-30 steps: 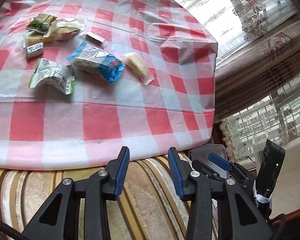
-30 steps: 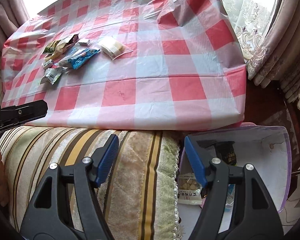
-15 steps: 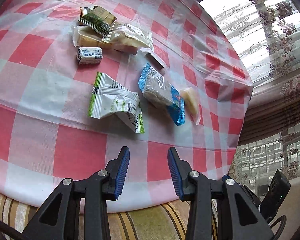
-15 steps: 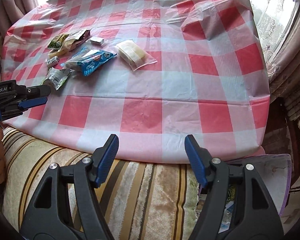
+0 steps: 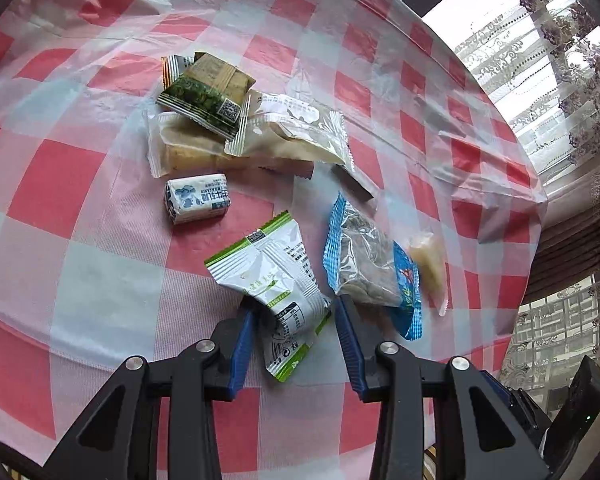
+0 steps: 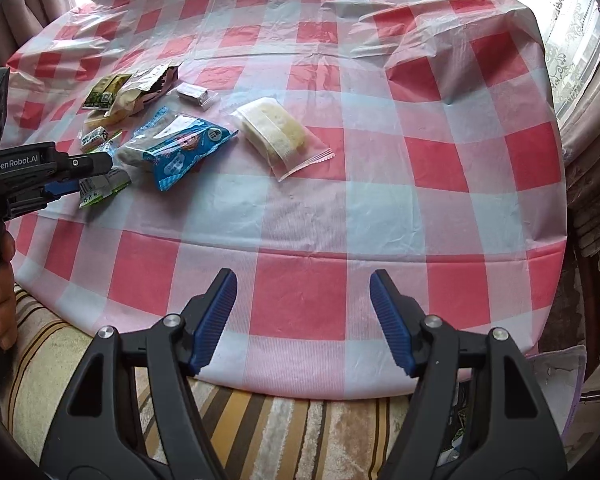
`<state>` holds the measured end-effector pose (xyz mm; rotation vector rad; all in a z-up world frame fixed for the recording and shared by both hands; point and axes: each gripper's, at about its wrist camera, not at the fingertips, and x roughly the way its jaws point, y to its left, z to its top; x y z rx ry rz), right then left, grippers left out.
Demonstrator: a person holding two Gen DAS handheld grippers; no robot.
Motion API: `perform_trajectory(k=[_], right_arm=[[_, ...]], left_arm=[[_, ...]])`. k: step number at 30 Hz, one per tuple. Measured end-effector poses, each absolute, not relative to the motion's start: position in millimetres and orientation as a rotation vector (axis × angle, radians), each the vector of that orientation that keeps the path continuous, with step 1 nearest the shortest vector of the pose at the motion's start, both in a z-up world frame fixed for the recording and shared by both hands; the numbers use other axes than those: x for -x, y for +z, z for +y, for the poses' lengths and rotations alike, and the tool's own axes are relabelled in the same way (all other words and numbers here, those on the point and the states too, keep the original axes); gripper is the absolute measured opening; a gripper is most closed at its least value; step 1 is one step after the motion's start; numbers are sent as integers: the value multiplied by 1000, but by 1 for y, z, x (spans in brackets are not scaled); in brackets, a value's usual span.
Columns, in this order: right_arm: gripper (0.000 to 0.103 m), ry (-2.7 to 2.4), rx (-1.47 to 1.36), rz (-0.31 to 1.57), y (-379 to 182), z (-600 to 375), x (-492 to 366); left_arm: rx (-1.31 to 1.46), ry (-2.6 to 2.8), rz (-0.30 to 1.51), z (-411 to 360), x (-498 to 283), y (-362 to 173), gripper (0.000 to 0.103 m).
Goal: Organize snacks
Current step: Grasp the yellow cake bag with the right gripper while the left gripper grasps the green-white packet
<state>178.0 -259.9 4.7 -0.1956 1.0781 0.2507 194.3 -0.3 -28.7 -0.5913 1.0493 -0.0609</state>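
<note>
I have the left gripper (image 5: 292, 336) straddling the green-and-white snack packet (image 5: 274, 280) at the near edge of the snack pile on the checked tablecloth (image 6: 300, 208), jaws apart, not yet pinching, so next I close, while the right gripper (image 6: 304, 316) waits open and empty.

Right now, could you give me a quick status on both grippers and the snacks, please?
Left gripper straddling green-and-white packet, not clamped. Right gripper open, empty. Blue packet alongside.
</note>
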Motion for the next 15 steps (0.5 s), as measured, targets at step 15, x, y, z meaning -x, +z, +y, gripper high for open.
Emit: perform_trajectory(k=[15], right_arm=[[73, 210, 301, 987, -6, -219, -251]], left_arm=[[255, 52, 1009, -19, -211, -23, 34]])
